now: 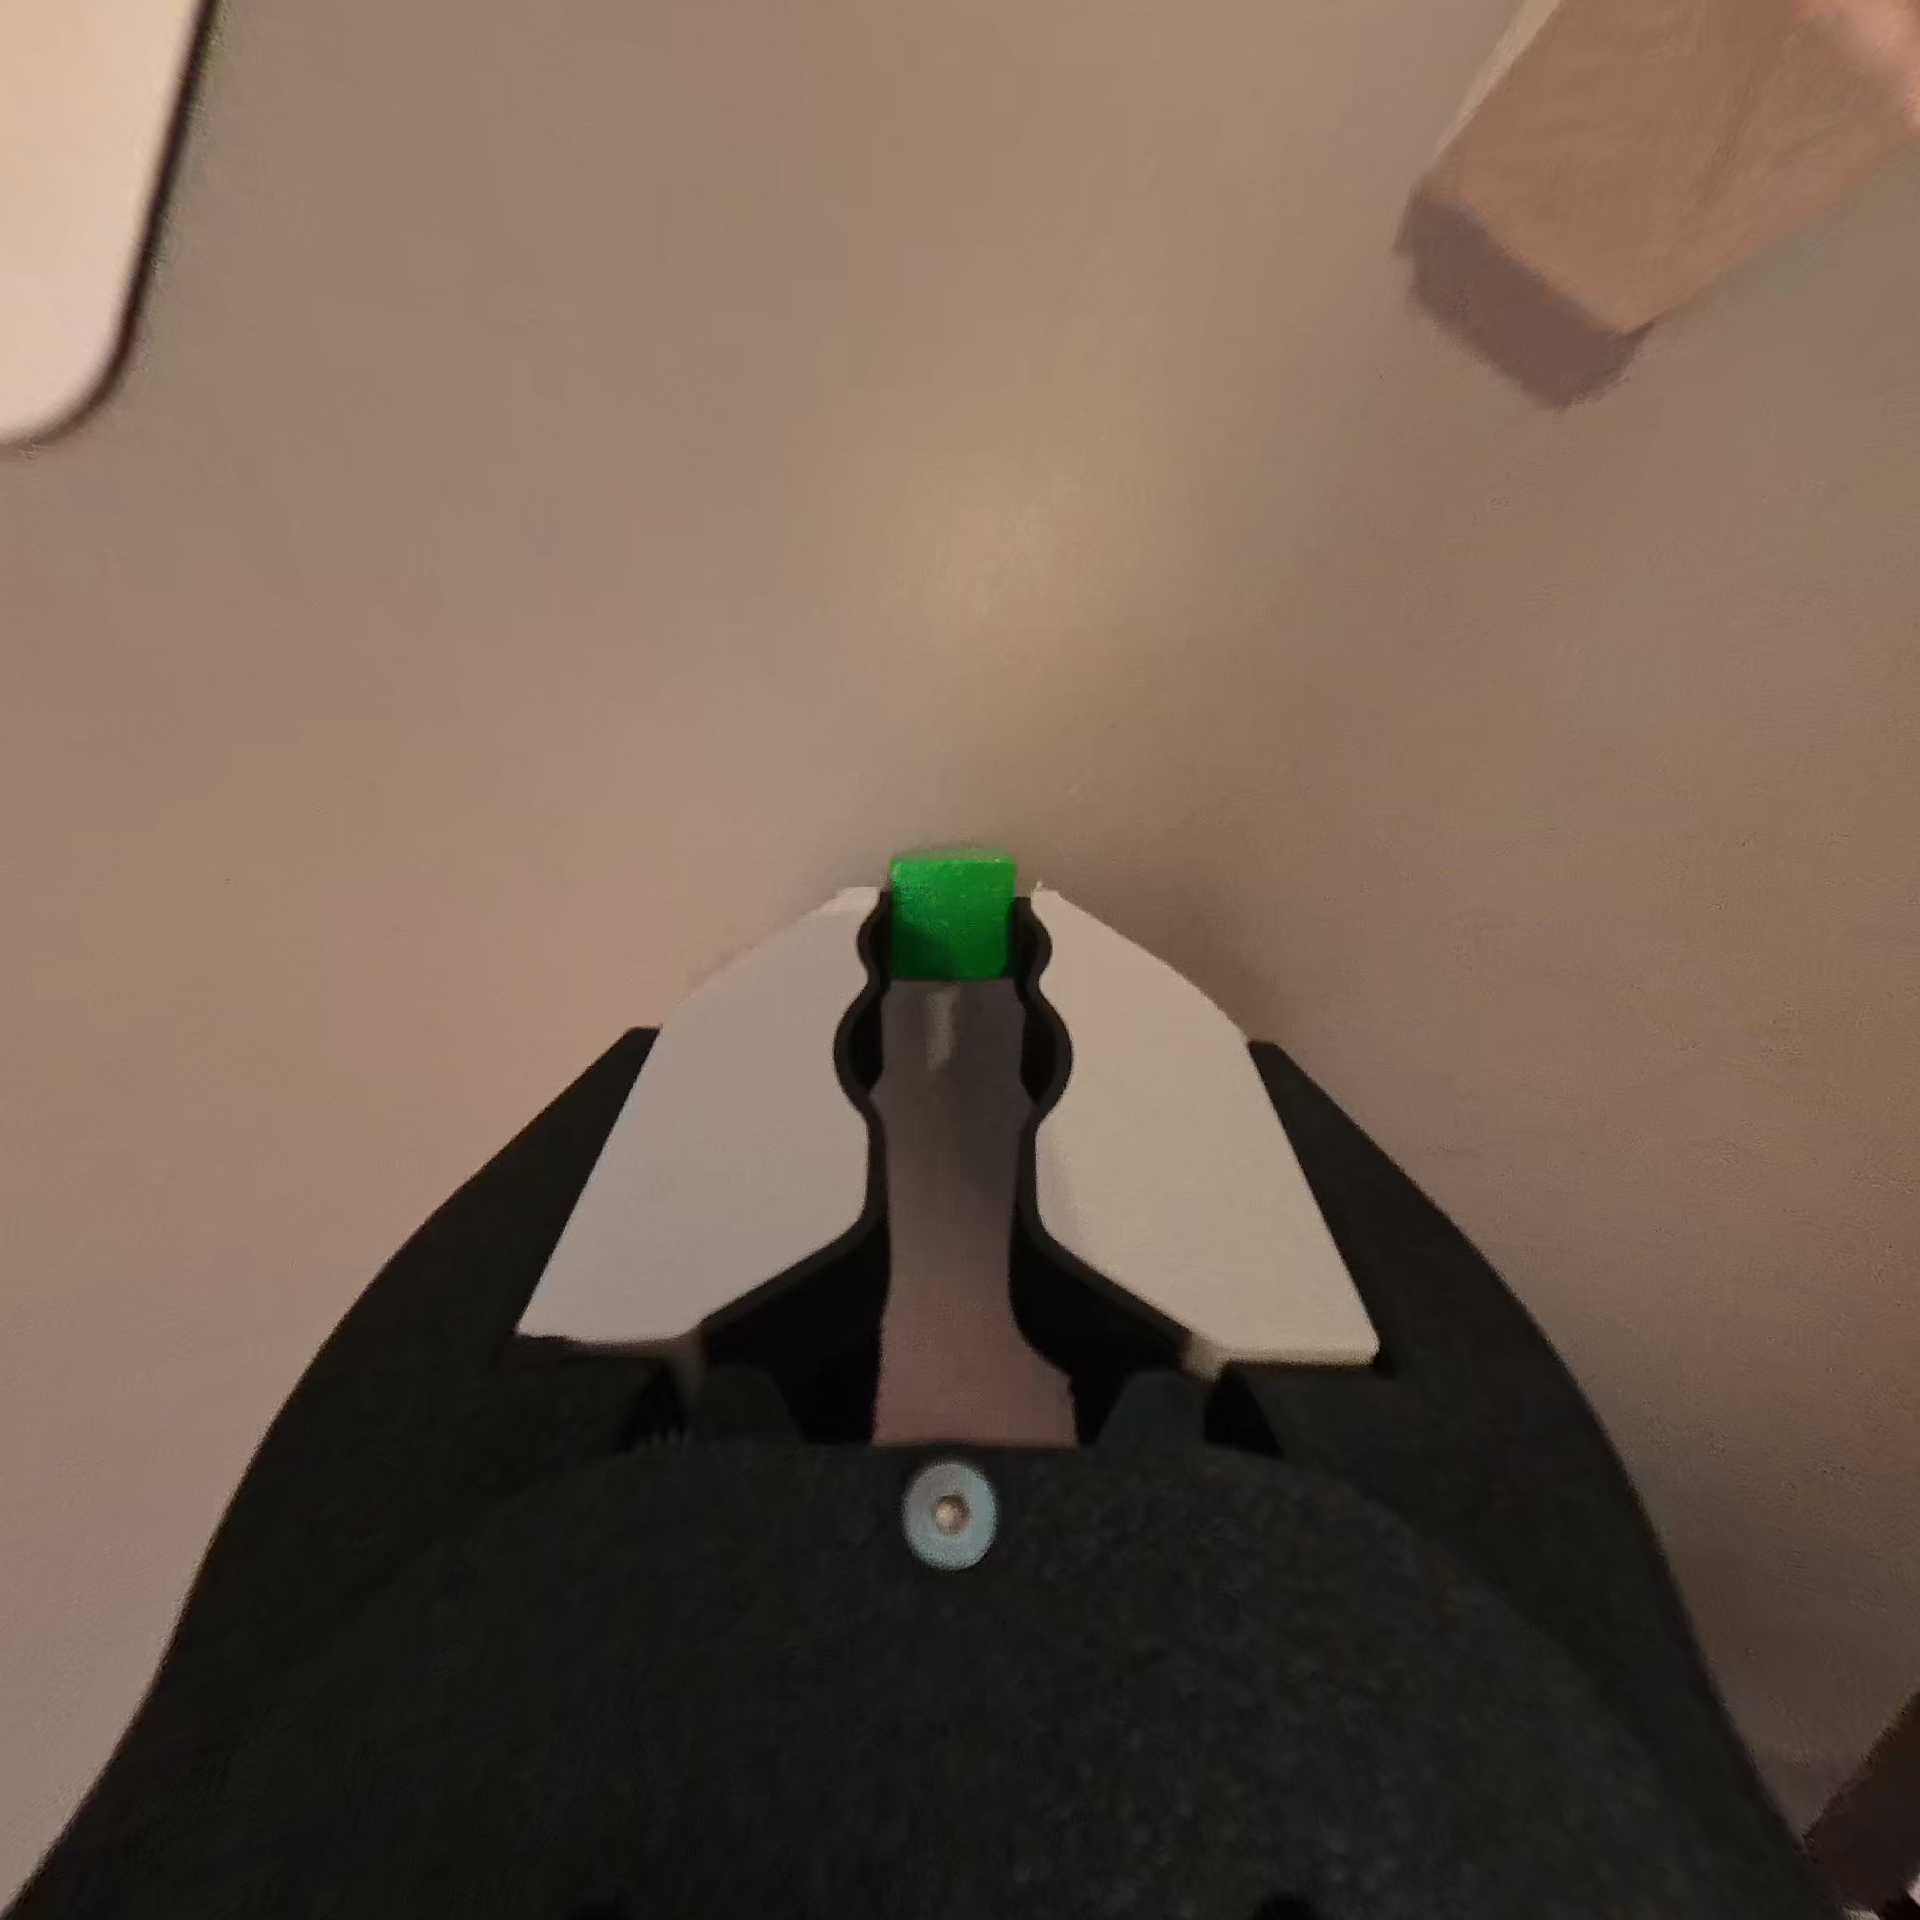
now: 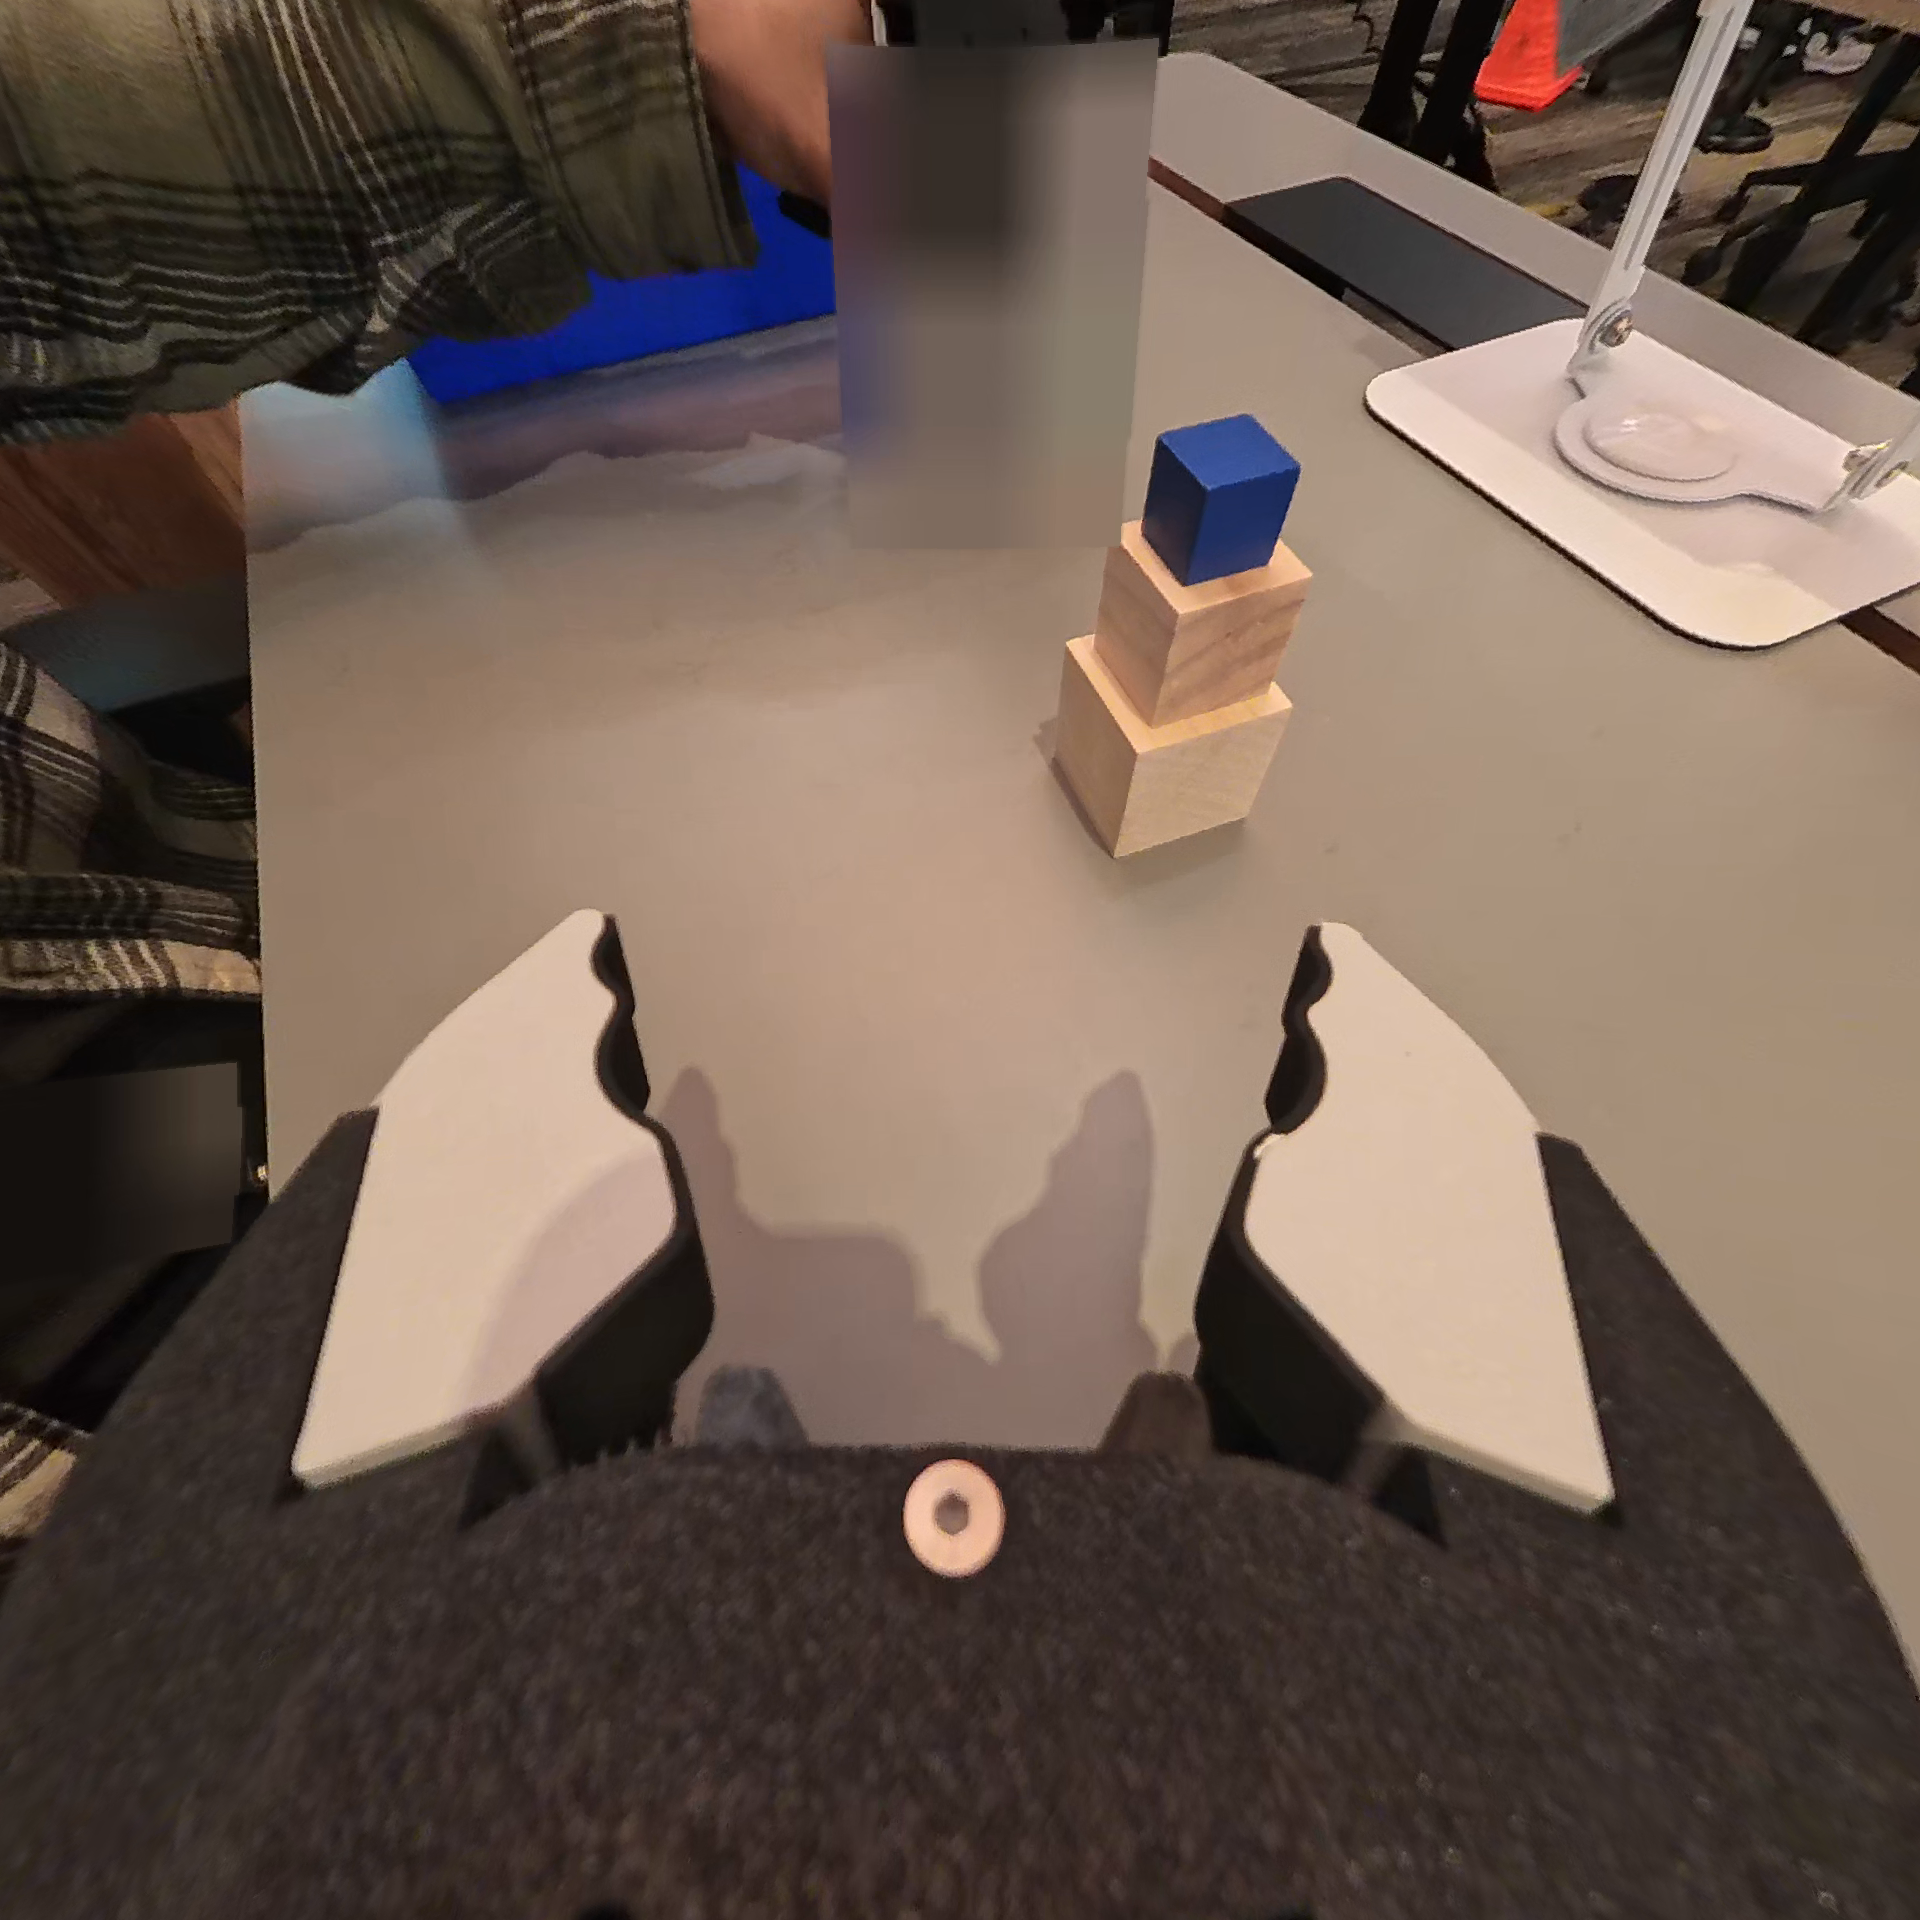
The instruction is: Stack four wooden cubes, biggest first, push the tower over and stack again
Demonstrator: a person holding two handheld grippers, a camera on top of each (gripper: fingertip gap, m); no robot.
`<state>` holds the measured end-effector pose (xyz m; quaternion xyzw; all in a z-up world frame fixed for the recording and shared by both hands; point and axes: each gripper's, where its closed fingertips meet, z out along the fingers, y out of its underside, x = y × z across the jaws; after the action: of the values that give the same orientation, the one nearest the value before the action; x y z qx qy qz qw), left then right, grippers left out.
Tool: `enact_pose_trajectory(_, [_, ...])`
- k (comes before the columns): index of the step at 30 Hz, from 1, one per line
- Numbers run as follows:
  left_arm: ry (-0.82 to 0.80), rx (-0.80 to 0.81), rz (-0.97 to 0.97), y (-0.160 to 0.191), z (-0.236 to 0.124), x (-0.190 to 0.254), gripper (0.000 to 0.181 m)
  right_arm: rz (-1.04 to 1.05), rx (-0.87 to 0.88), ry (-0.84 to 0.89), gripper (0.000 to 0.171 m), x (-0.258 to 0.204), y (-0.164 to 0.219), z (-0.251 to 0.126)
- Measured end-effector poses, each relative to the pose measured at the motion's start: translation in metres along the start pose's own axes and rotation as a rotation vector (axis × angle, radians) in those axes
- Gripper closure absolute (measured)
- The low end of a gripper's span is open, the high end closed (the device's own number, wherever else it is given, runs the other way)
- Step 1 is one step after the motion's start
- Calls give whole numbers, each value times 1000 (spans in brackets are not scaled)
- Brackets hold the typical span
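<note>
Gripping a small green cube (image 1: 951,916) at its fingertips, the left gripper (image 1: 951,925) is hanging above the grey table (image 1: 727,623), jaws narrow. Spread wide and holding nothing, the right gripper (image 2: 961,956) is hovering near a tower: blue cube (image 2: 1221,497) sitting on a medium wooden cube (image 2: 1200,644), on the largest wooden cube (image 2: 1169,764).

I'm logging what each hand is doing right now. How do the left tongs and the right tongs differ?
The left tongs are shut on a small green cube; the right tongs are open and hold nothing. The left tongs look down at bare table; the right tongs face the tower, blue cube on top, standing apart ahead. Both have white fingers on black bodies.
</note>
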<state>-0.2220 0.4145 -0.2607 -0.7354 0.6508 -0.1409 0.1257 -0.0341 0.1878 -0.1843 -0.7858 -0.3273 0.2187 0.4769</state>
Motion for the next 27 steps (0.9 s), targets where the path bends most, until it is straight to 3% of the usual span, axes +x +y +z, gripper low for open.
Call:
enact_pose_trajectory(7, [27, 109, 213, -96, -68, 63, 160, -5, -23, -16, 55, -3, 3, 5])
enact_pose_trajectory(12, [64, 97, 349, -149, -76, 109, 160, -10, -34, -15, 55, -5, 4, 6])
enact_pose_trajectory(27, [106, -26, 395, -160, -42, 121, 160, -8, -15, -17, 55, -4, 3, 0])
